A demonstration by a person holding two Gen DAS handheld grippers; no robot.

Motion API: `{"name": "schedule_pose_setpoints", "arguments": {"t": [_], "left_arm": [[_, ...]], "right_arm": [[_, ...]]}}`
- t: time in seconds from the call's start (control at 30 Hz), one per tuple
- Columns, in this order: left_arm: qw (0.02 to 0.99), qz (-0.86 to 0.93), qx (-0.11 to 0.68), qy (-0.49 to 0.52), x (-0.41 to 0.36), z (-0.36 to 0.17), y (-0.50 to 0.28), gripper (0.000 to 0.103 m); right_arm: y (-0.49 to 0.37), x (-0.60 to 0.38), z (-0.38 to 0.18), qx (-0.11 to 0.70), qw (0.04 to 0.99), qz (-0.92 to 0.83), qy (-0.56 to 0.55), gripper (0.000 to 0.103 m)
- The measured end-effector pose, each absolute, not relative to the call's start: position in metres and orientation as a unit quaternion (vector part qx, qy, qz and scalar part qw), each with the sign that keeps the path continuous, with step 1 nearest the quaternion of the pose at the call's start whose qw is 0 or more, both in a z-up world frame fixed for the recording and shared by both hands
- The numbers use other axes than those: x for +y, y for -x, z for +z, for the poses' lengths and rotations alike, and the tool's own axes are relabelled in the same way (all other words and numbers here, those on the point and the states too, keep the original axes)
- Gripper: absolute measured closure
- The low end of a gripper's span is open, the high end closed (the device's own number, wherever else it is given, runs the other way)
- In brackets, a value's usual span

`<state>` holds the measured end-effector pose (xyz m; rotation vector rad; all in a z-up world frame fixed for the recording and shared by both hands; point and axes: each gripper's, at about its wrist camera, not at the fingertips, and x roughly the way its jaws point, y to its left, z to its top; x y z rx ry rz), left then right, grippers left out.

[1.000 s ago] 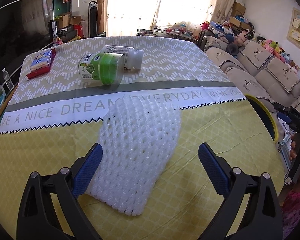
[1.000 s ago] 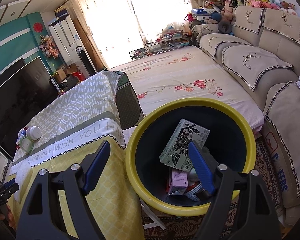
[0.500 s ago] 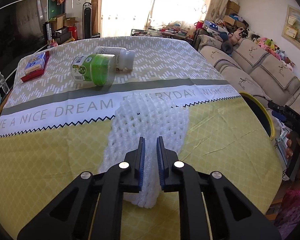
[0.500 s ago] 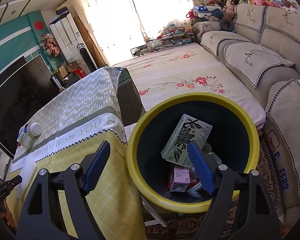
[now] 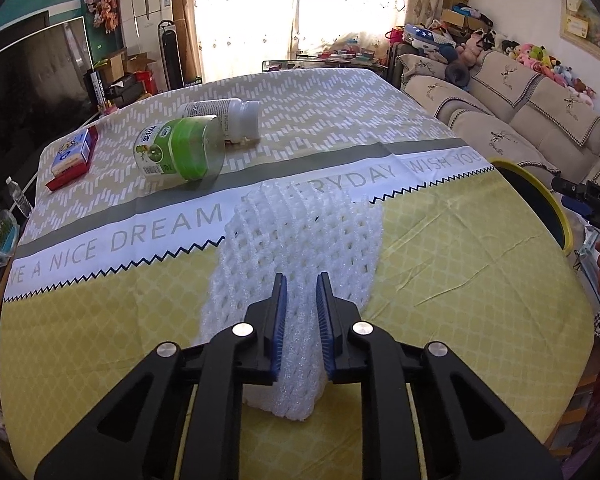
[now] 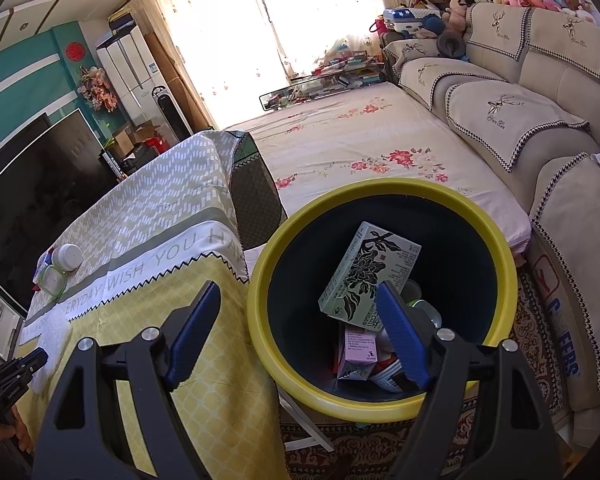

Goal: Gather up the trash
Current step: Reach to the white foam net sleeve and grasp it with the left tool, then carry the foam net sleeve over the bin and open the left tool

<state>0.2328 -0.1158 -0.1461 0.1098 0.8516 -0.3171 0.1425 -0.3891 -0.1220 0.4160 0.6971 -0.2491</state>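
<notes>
Left gripper [image 5: 302,292]: pinching the white foam net [image 5: 300,236] near the tablecloth's [image 5: 460,248] front edge.
Right gripper [image 6: 300,320]: spread wide, empty, above the yellow-rimmed bin [image 6: 260,320] beside that cloth.

My table [image 5: 440,264] wears a yellow and white cloth printed with words. On it lie a white foam net [image 5: 300,240], a green jar [image 5: 180,152] on its side touching a white bottle [image 5: 228,114], and a red-edged box [image 5: 74,158] near the far left corner.
</notes>
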Motion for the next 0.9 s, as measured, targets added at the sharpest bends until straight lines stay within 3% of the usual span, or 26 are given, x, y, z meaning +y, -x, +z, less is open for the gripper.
{"name": "schedule_pose_setpoints", "arguments": {"t": [0.13,0.9], "left_arm": [[0.901,-0.152,0.403,-0.052,-0.116,-0.142,-0.229,0.102],[0.913,-0.262,0.305,-0.059,-0.184,-0.030,-0.213,0.102]], "right_arm": [[-0.141,-0.388,-0.121,0.337,0.912,-0.120,-0.201,0.027],[-0.121,-0.412,-0.115,0.316,0.913,-0.134,-0.221,0.027]]}}
